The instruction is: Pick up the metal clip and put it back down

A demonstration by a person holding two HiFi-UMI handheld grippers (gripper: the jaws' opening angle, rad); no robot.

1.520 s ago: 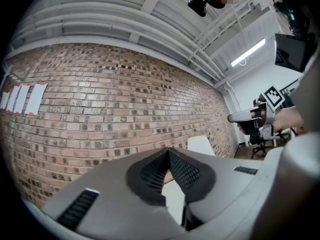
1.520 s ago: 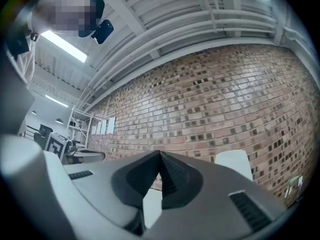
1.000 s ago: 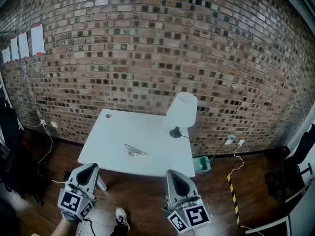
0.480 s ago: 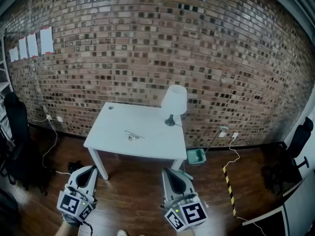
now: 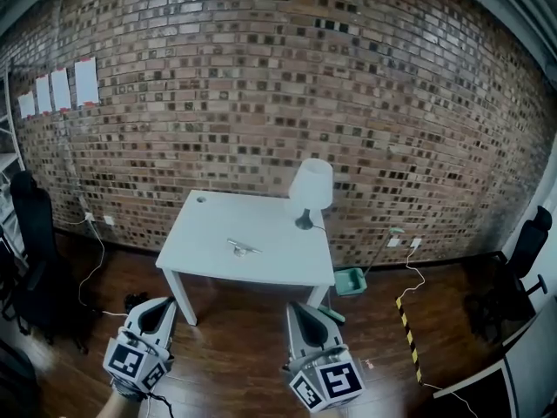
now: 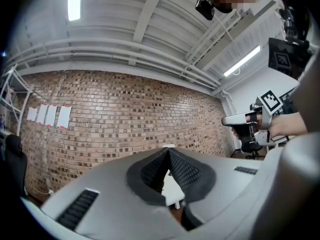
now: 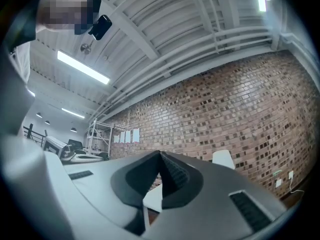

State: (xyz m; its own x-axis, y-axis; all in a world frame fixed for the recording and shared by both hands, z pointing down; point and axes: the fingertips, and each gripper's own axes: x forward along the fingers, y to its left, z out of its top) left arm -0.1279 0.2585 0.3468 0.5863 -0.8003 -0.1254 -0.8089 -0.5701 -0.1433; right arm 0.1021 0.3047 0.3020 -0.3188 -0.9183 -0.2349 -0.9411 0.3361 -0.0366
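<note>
The metal clip (image 5: 243, 249) lies near the middle of the white table (image 5: 200, 264) in the head view, far ahead of both grippers. My left gripper (image 5: 164, 305) is held low at the bottom left, above the wooden floor, its jaws shut and empty. Low at the bottom centre, my right gripper (image 5: 298, 308) is likewise shut with nothing between its tips. In the left gripper view the left gripper (image 6: 167, 151) points up at the brick wall. The right gripper (image 7: 160, 155) in the right gripper view also points at the wall, with the table edge (image 7: 152, 198) showing below it.
A white lamp (image 5: 310, 186) stands at the table's back right corner. A teal bin (image 5: 348, 280) sits on the floor right of the table, with cables and a striped strip (image 5: 407, 336) beyond. Black chairs (image 5: 35, 233) stand at the left and far right. A brick wall (image 5: 278, 103) closes the back.
The view has pulled back from the table, which now looks smaller and farther away. Both grippers keep their low places in the picture and stay shut.
</note>
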